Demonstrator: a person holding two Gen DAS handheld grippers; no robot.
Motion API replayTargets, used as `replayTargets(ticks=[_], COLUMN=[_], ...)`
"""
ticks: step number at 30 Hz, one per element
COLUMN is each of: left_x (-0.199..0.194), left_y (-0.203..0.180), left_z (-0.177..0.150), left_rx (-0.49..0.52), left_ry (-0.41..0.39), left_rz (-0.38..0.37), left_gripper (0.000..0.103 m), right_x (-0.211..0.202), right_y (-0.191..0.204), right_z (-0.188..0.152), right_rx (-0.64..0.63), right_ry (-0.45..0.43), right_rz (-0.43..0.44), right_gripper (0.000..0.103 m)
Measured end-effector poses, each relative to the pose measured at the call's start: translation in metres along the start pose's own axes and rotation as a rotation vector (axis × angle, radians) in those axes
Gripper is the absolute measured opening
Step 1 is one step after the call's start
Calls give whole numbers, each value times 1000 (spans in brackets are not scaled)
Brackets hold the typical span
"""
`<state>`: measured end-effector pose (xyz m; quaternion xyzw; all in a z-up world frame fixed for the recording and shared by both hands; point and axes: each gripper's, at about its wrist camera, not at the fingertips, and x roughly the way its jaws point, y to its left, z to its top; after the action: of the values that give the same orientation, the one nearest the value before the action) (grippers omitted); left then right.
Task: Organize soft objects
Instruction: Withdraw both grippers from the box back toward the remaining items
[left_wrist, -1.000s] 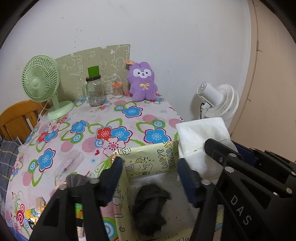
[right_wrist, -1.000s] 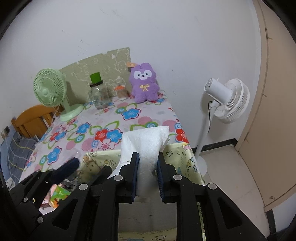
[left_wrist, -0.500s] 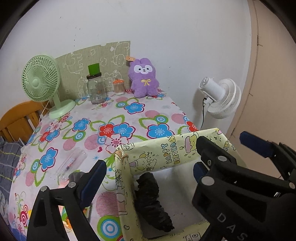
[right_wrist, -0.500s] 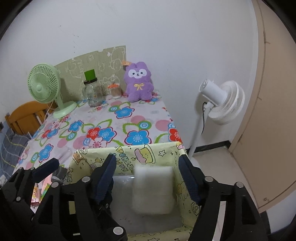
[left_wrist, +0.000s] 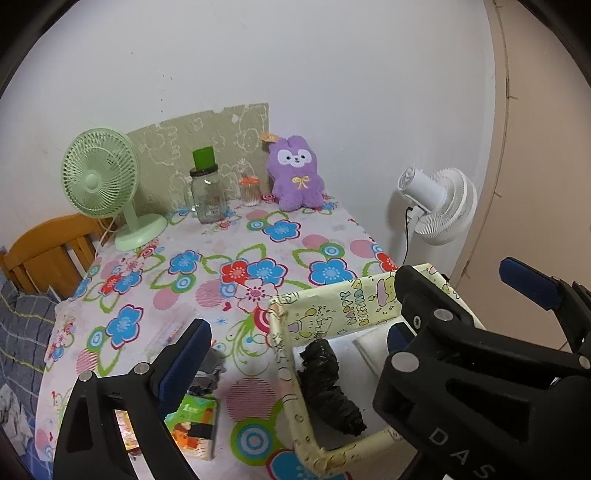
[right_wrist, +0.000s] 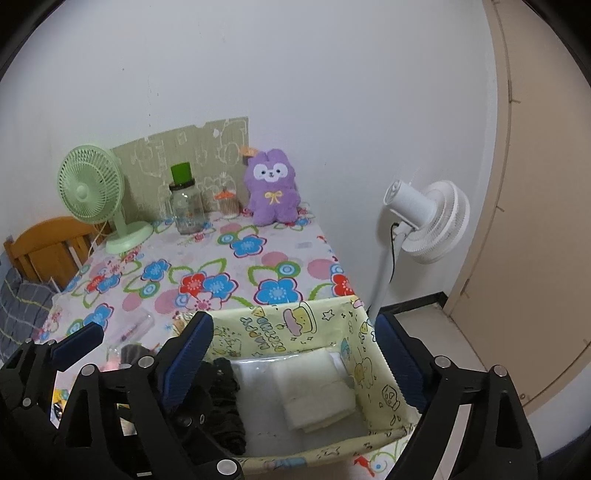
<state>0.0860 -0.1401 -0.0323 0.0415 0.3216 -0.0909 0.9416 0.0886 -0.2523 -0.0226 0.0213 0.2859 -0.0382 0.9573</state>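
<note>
A yellow cartoon-print box (right_wrist: 295, 325) stands at the table's near right corner; it also shows in the left wrist view (left_wrist: 332, 306). Inside lie a folded white cloth (right_wrist: 314, 384) and a crumpled black cloth (right_wrist: 221, 398), the black cloth seen too in the left wrist view (left_wrist: 325, 376). My right gripper (right_wrist: 295, 354) is open and empty above the box. My left gripper (left_wrist: 295, 350) is open and empty over the box's left wall. A grey soft item (left_wrist: 208, 369) lies on the tablecloth by my left finger. A purple plush rabbit (left_wrist: 295, 173) sits at the back.
A green desk fan (left_wrist: 99, 184), a glass jar with a green lid (left_wrist: 207, 192) and a small orange-topped jar (left_wrist: 249, 190) stand at the back. A colourful packet (left_wrist: 192, 424) lies near left. A white floor fan (right_wrist: 424, 221) stands right of the table. A wooden chair (left_wrist: 44, 251) is at the left.
My right gripper opened and let go of the white cloth, which dropped into the box beside the black cloth. Both grippers pulled back and up; the left one shifted left.
</note>
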Motion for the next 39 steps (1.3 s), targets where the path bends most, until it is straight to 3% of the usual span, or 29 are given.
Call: replayTargets(ticks=[19, 39], left_x=[-52, -52], left_y=[53, 119], left_z=[-15, -41], left_rx=[-11, -43], left_ry=[-77, -82], left_rz=[55, 126], left_gripper=[100, 103], right_x=[-50, -39], right_y=[54, 119], right_z=[-8, -25], right_rx=[-16, -21], right_ry=[-81, -63], right_rz=[12, 96], right_gripper=[100, 100])
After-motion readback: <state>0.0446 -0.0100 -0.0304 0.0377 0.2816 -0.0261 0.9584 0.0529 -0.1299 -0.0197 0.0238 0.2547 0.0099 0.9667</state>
